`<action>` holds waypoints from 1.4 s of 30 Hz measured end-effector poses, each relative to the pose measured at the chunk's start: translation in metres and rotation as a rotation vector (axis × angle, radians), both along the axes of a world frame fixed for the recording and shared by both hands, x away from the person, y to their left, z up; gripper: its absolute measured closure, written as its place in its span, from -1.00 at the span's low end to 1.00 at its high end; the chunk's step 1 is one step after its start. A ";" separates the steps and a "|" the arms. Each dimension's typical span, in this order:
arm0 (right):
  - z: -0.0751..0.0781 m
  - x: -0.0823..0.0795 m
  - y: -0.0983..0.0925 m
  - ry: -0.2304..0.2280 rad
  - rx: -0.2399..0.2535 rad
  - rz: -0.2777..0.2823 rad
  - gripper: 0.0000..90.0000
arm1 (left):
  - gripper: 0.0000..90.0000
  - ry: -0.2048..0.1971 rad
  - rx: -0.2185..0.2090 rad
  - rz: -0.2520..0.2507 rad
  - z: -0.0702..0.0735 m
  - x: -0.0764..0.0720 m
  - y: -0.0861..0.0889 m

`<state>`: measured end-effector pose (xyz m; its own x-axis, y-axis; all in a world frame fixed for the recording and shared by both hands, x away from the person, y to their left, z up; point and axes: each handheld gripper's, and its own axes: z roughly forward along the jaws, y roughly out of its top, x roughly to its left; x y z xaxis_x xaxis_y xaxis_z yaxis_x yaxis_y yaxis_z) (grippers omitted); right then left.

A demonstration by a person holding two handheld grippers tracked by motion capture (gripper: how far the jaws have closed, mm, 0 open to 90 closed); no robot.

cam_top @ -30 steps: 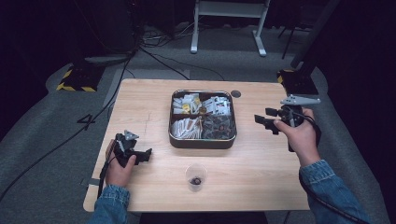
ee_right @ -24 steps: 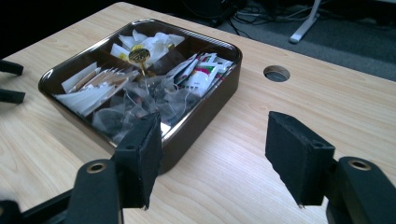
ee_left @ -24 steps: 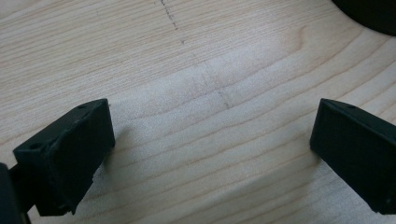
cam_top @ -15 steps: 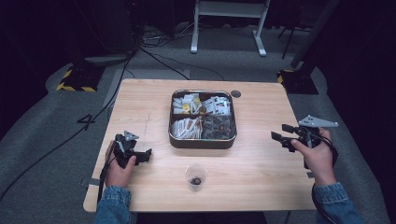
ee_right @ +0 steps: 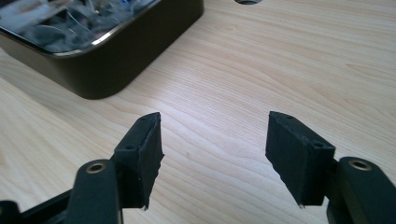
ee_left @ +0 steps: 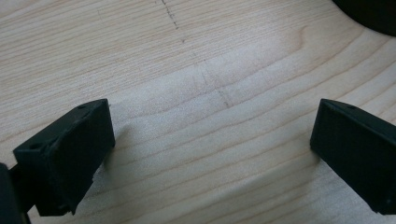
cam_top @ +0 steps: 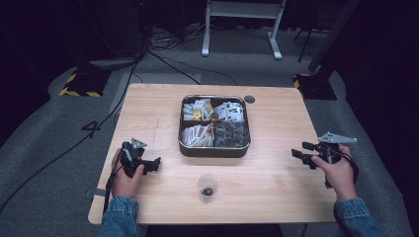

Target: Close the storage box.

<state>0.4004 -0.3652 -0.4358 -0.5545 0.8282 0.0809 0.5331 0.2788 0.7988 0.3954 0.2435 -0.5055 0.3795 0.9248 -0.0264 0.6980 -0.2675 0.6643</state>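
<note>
A dark square tin (cam_top: 215, 149) full of small packets stands in the middle of the wooden table (cam_top: 276, 177); its near corner (ee_right: 102, 60) fills the upper left of the right gripper view. A small clear cup (cam_top: 207, 187) with something dark inside sits in front of the tin. My left gripper (cam_top: 154, 164) rests low at the table's front left, jaws wide apart over bare wood (ee_left: 210, 121). My right gripper (cam_top: 299, 149) hovers at the right edge, pointing left toward the tin, open with nothing between its jaws (ee_right: 215, 149).
A round hole (cam_top: 249, 99) is set in the tabletop behind the tin. Cables run over the grey floor at the left. A white stand (cam_top: 242, 24) and black-and-yellow floor blocks (cam_top: 79, 84) lie beyond the table.
My right hand has come down and toward the near right edge of the table, away from the tin's right side. The left hand has stayed put.
</note>
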 end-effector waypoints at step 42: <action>-0.068 0.004 0.014 0.038 -0.141 0.090 -0.77 | -0.99 0.002 0.002 0.000 0.000 0.000 0.000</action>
